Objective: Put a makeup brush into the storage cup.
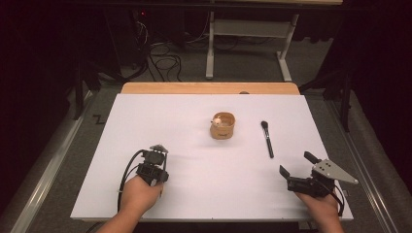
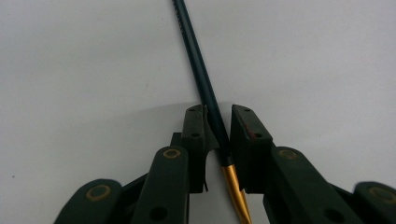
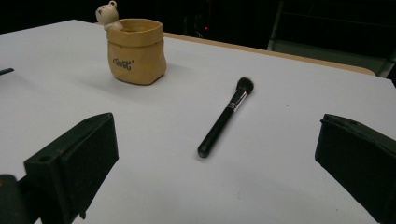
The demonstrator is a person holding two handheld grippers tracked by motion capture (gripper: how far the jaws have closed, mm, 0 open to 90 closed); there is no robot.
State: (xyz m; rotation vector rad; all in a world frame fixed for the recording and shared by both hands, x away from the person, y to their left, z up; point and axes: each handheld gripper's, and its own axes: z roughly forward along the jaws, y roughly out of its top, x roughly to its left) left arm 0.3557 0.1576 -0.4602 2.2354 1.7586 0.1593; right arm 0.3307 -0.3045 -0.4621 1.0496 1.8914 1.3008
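The left hand-held gripper (image 2: 218, 128) is clenching on a thin dark brush handle (image 2: 198, 60) with a gold ferrule, lying flat on the white bench (image 1: 194, 194), its long axis running away from the jaws. The right hand-held gripper (image 3: 215, 158) is resting released. A tan pot (image 3: 136, 50) is holding what looks like a small bear figure (image 3: 106, 14). A black makeup brush (image 3: 226, 116) is lying nearby.

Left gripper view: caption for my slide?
Left gripper jaws flank a thin dark pencil-like stick with a gold end on the white table.
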